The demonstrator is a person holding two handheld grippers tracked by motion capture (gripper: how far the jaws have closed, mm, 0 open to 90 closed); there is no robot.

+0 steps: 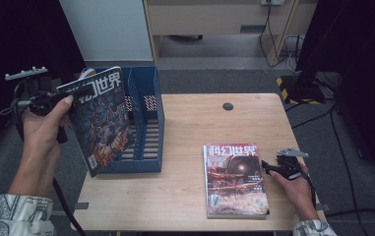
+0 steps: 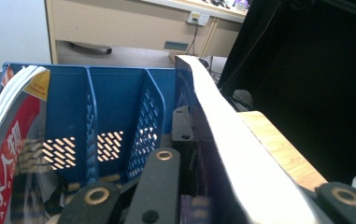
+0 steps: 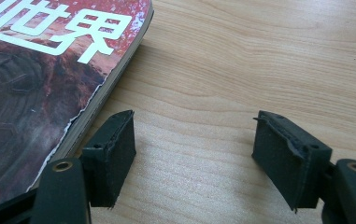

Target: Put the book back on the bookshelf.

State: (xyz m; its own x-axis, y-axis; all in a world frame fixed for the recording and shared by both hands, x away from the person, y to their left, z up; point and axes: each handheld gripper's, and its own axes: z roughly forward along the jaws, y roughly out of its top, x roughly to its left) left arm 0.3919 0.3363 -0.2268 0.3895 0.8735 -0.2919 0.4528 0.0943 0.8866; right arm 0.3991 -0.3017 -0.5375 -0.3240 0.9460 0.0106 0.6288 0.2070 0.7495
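Note:
My left gripper (image 1: pixel 63 97) is shut on a dark-covered magazine (image 1: pixel 101 123) and holds it upright and a little tilted at the front left of a blue file holder (image 1: pixel 148 93). In the left gripper view the magazine's white page edge (image 2: pixel 231 140) runs up between the jaws, with the file holder's slots (image 2: pixel 115 102) behind it. A red-covered magazine (image 1: pixel 235 179) lies flat on the wooden table (image 1: pixel 190 123). My right gripper (image 1: pixel 269 168) rests just right of it, open, with bare wood between its pads (image 3: pixel 115 154) and the magazine's edge (image 3: pixel 35 70) beside the left one.
Another magazine (image 2: pixel 12 140) stands in the file holder's leftmost slot. A round cable hole (image 1: pixel 228 106) sits near the table's far edge. Beyond the table are a desk, cables and a dark stand on the floor.

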